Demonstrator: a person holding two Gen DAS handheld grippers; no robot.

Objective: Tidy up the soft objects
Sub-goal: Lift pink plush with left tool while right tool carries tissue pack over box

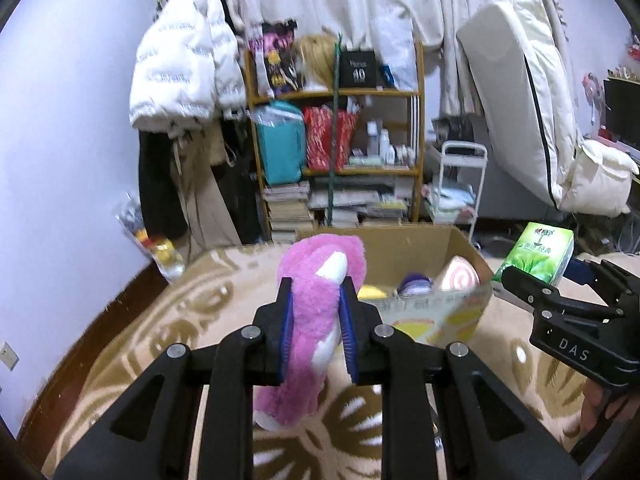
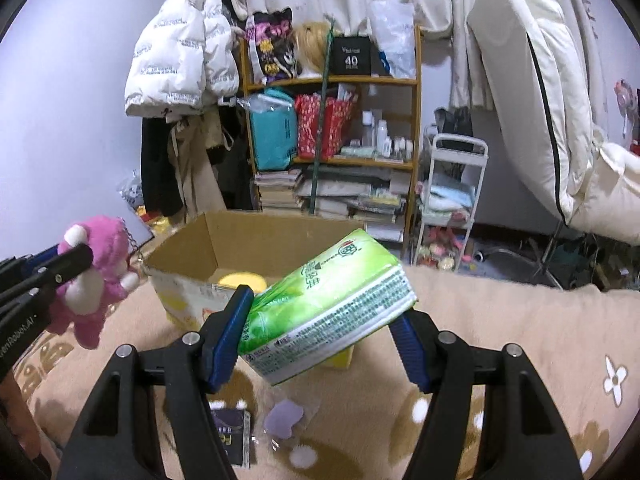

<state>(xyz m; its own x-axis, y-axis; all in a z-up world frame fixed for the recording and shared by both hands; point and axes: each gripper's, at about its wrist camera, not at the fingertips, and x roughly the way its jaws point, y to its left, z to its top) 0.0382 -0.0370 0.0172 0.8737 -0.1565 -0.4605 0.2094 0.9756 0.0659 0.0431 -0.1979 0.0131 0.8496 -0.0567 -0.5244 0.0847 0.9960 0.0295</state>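
Left gripper (image 1: 316, 320) tight around one pink plush (image 1: 308, 320), right gripper (image 2: 320, 332) around one tissue pack (image 2: 324, 304).

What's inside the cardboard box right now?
In the cardboard box lie a yellow item, a purple round one and a pink-and-white swirl cushion. The near wall and the held pink plush toy hide the rest of the floor.

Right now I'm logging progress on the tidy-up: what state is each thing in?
Pink plush toy: clamped in left tongs, lifted off the blanket.
Green tissue pack: gripped tilted in right tongs, in the air.
Cardboard box: open, partly filled.
Small purple item: lying on the blanket.
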